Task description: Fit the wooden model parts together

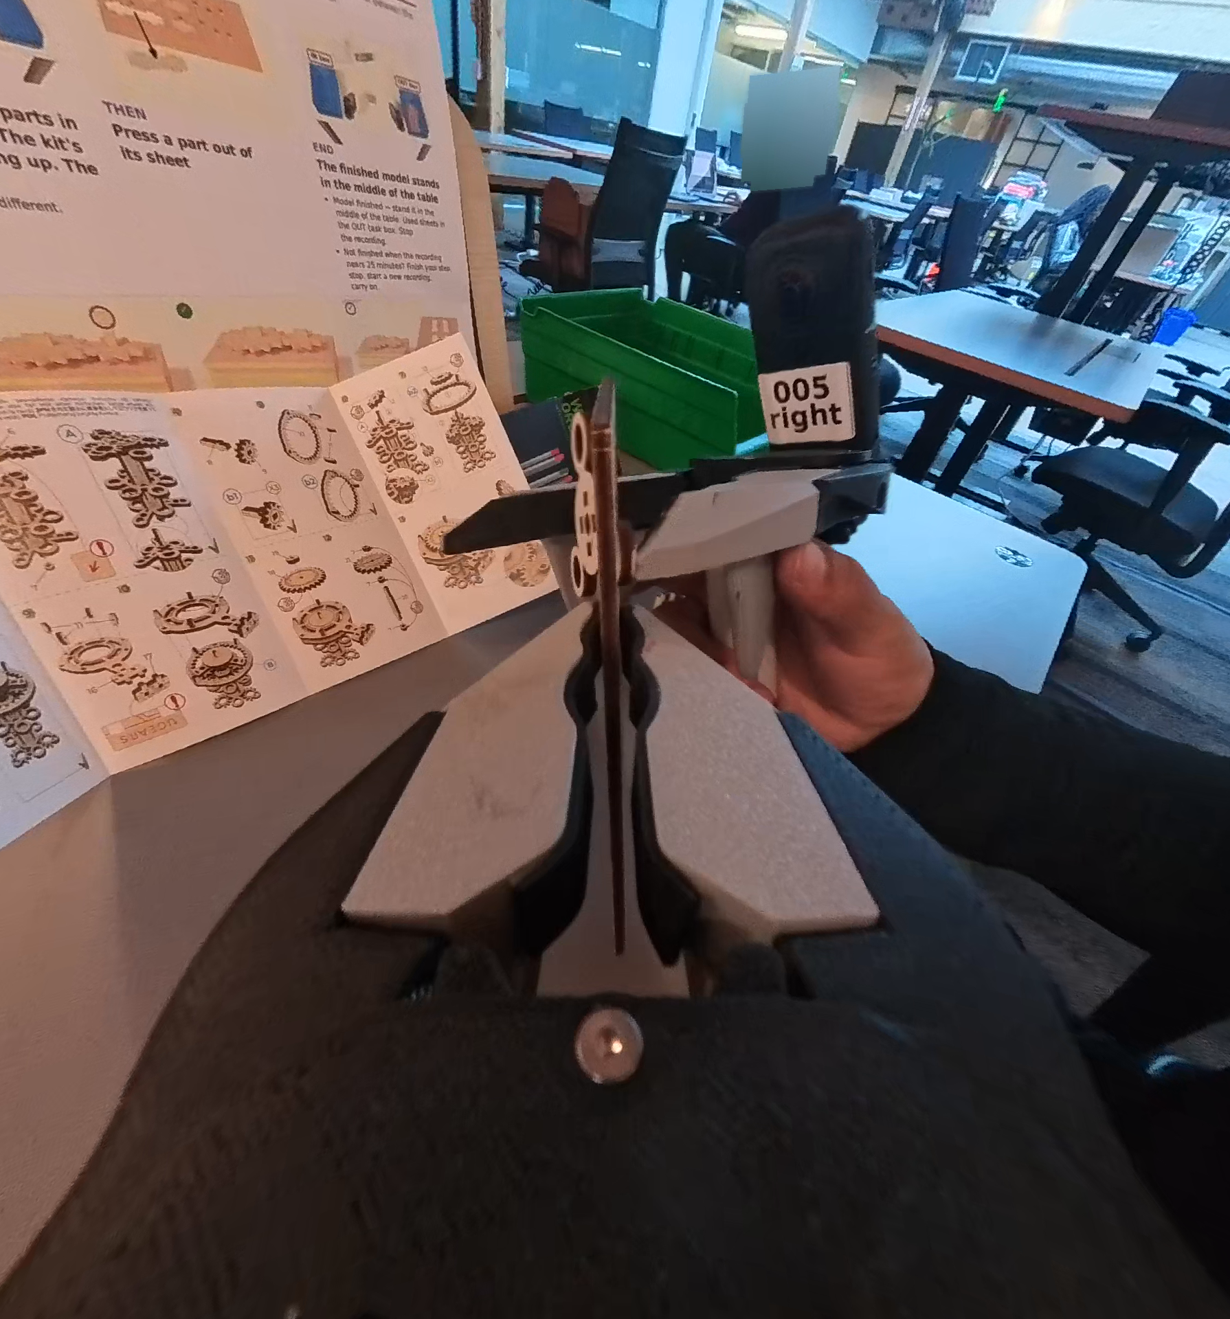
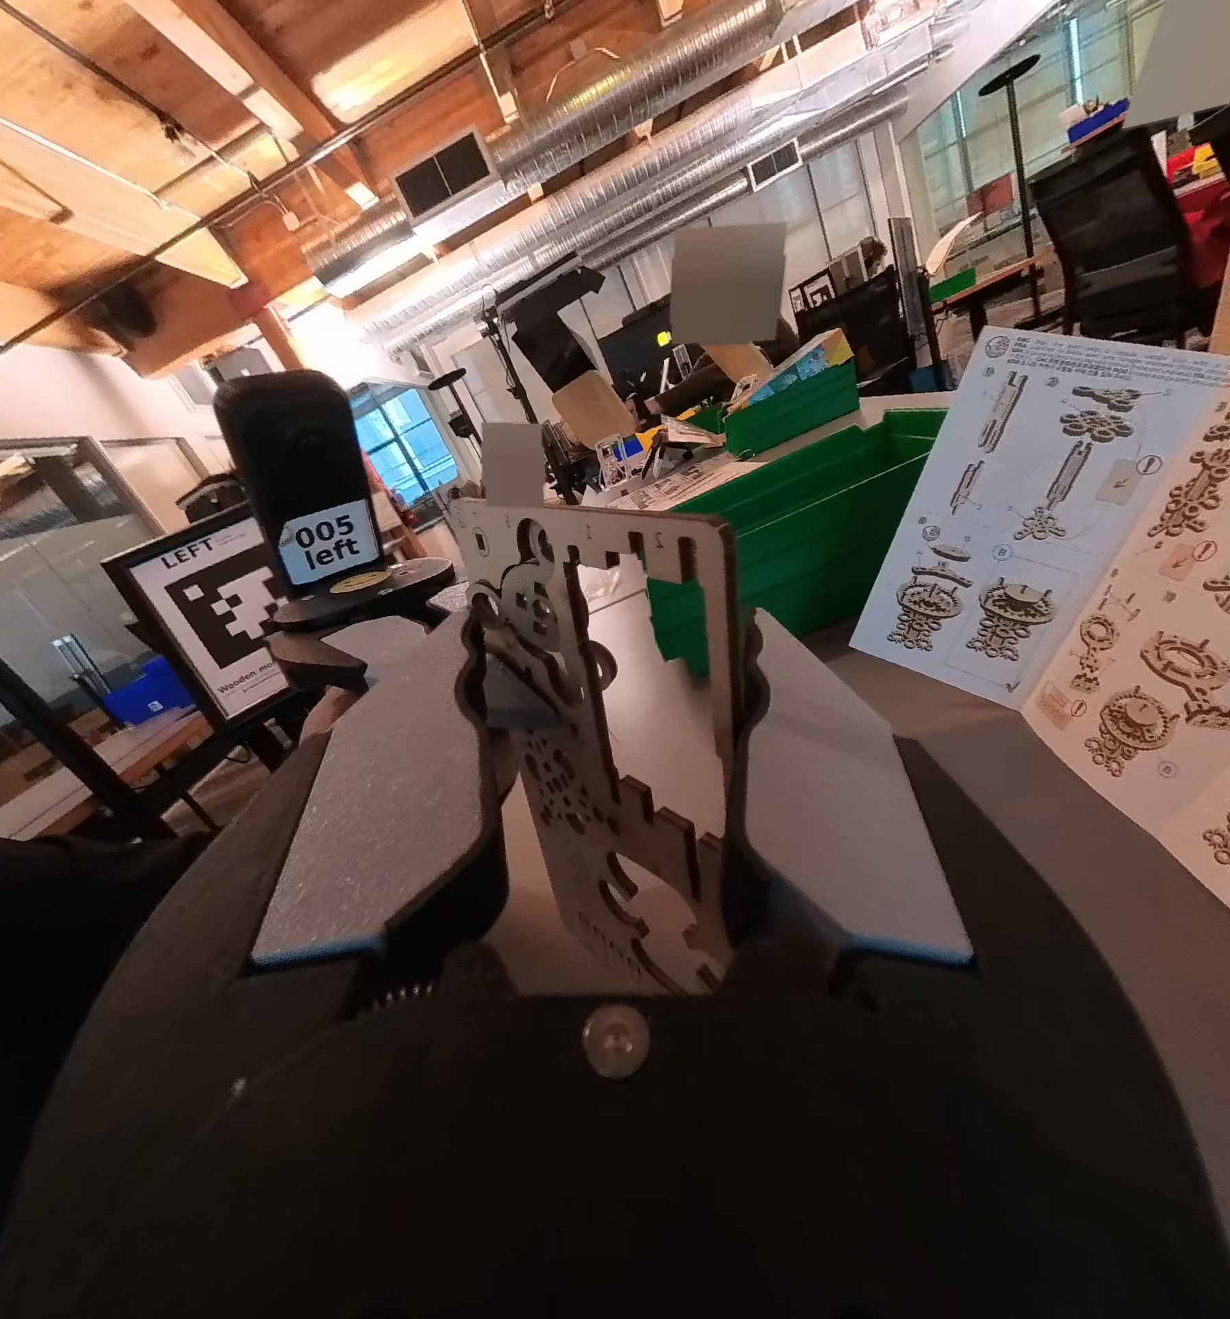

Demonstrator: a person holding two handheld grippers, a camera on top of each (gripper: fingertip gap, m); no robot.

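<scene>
The left gripper (image 1: 608, 642) pinches a laser-cut wooden parts sheet (image 1: 606, 571) edge-on above the grey table (image 1: 169, 892), while the right gripper (image 1: 519, 524), fingers spread, straddles the sheet at a part (image 2: 526, 607) half out of it. Assembly instructions (image 1: 205, 535) and a green bin (image 1: 641, 371) stand behind.

The wooden sheet (image 1: 608, 642) stands edge-on between the left gripper (image 1: 608, 628) jaws. The right gripper (image 1: 526, 524) crosses it from three o'clock. The instruction leaflet (image 1: 191, 571) lies on the tabletop (image 1: 134, 892) at ten o'clock, the bin (image 1: 641, 371) behind at twelve.
</scene>
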